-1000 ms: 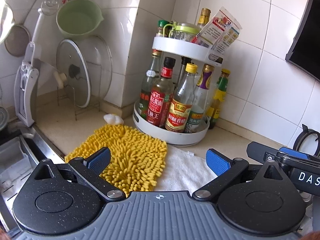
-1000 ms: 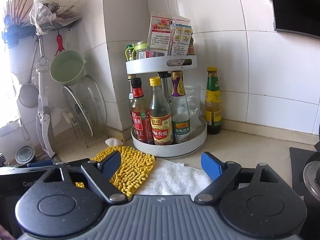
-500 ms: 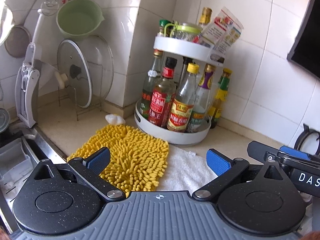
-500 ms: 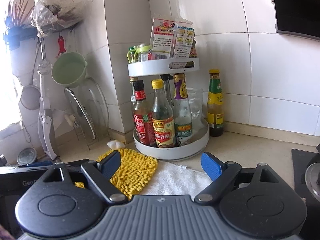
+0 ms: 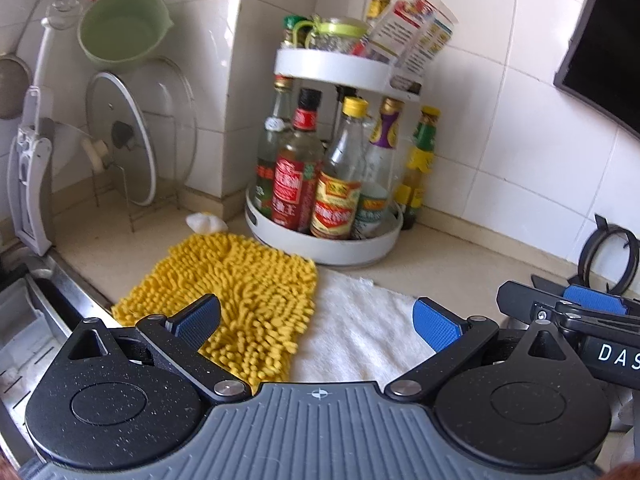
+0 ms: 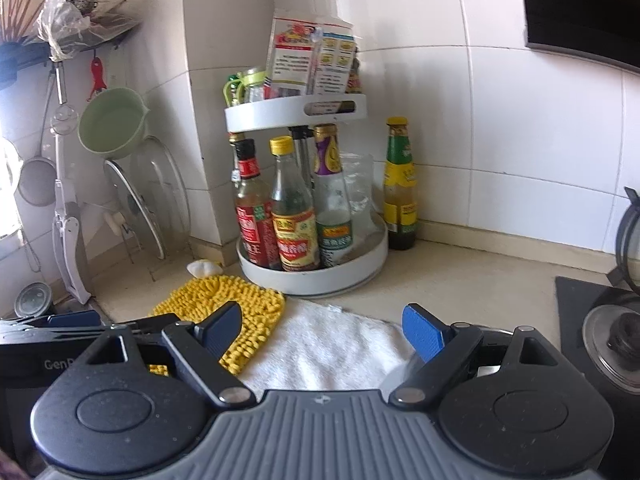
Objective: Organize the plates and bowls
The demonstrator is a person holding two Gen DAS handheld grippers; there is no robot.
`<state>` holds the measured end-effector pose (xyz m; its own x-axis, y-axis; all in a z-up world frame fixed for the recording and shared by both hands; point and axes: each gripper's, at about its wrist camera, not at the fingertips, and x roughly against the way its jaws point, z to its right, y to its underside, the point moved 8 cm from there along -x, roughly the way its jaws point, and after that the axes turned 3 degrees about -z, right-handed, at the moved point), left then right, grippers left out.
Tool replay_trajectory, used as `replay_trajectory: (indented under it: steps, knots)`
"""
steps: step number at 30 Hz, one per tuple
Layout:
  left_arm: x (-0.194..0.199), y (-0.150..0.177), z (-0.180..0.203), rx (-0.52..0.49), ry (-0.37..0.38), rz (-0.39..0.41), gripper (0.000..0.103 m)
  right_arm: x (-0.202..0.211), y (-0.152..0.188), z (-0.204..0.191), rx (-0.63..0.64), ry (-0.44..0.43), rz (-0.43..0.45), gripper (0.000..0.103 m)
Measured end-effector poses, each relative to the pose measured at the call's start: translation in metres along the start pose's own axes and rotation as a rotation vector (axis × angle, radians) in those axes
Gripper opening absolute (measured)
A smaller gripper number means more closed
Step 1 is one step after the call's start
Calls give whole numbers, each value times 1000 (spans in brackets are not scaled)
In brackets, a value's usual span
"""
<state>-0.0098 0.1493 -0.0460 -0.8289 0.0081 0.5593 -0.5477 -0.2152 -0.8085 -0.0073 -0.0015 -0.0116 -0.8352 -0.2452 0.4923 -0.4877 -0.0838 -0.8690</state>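
Observation:
No plates show in either view. A pale green bowl (image 5: 122, 32) hangs on the wall at the upper left; it also shows in the right wrist view (image 6: 110, 122). My left gripper (image 5: 316, 322) is open and empty, held above a yellow chenille mat (image 5: 236, 296) and a white towel (image 5: 360, 332). My right gripper (image 6: 322, 330) is open and empty above the same towel (image 6: 320, 348). The right gripper's body shows at the right edge of the left wrist view (image 5: 572, 320).
A two-tier white rack of sauce bottles (image 5: 324, 200) stands in the tiled corner. Glass pot lids (image 5: 132, 140) lean in a wire stand at the left. A sink (image 5: 28, 320) lies at the far left. A gas stove burner (image 6: 612, 332) is at the right.
Both grippers have moved slightly forward and up toward the bottle rack. Both stay open and empty.

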Motion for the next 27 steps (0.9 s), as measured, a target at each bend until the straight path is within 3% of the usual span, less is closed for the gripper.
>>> replay_trajectory:
  steps: [13, 18, 22, 27]
  knots:
    - [12, 40, 54, -155, 106, -114, 103, 52, 44, 35, -67, 132, -96, 103]
    - [11, 68, 84, -221, 158, -201, 103, 76, 73, 53, -113, 182, -157, 103]
    - [6, 87, 103, -249, 175, -256, 103, 88, 88, 67, -129, 199, -177, 103]
    - [12, 95, 122, -273, 155, -257, 103, 99, 98, 87, -170, 187, -181, 103]
